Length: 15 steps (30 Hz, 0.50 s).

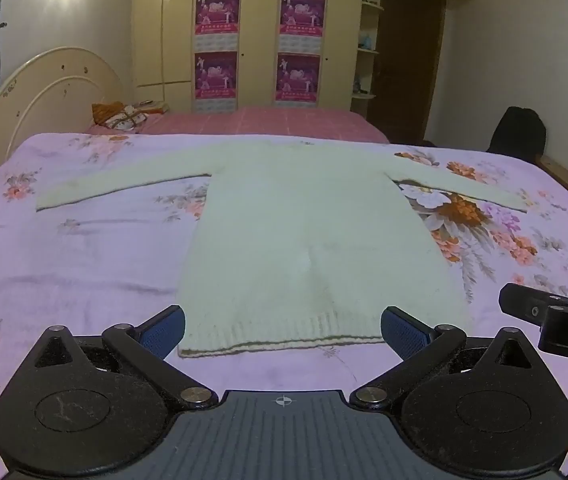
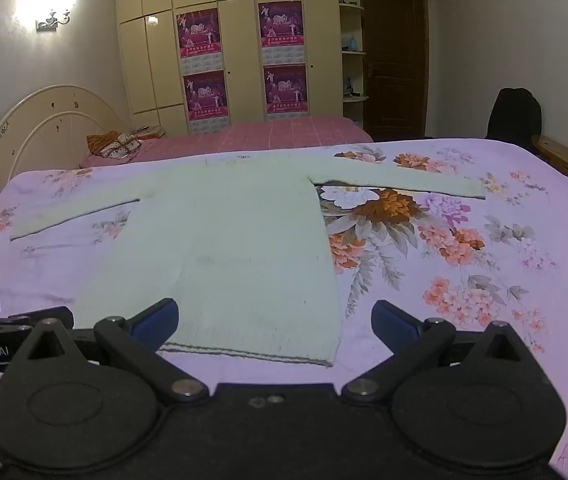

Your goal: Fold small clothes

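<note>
Pale sweater lies flat — sleeves spread (hem nearest).

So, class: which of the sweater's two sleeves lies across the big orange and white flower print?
The sleeve on the picture's right; its edge crosses the large flower. The other sleeve lies on paler sheet with small sprigs.

Both fisheye views look forward and slightly downward from low over the near edge of a bed covered by a floral sheet, facing the wardrobe. The left wrist view sits nearly centred on the pale sweater; the right wrist view stands further right. Both share sweater, sheet and wardrobe.
</note>
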Available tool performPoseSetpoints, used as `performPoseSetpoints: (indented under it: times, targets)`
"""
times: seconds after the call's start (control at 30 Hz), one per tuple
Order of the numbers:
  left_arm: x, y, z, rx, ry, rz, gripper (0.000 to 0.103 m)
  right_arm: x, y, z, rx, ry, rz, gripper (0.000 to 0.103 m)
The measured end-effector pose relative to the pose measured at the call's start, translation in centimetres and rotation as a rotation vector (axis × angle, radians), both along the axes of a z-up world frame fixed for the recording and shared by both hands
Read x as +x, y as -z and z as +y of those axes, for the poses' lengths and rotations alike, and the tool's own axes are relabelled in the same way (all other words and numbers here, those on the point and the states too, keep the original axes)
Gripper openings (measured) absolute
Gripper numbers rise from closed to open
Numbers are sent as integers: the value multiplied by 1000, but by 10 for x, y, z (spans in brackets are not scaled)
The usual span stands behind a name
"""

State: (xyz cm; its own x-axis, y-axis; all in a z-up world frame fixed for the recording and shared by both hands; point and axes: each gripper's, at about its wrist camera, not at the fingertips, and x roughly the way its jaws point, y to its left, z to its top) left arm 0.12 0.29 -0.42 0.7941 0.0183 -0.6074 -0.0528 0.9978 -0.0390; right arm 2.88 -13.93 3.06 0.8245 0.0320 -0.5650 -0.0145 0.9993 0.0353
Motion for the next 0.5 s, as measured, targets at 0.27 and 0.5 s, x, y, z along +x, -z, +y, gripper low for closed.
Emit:
performPoseSetpoints:
  times: [0.27, 0.5]
  targets:
    - [1, 1, 0, 0, 0, 1, 103, 1, 0, -1, 1, -1, 1, 102]
    - [1, 1, 0, 0, -1, -2, 103, 0, 0, -1, -2, -3, 0, 102]
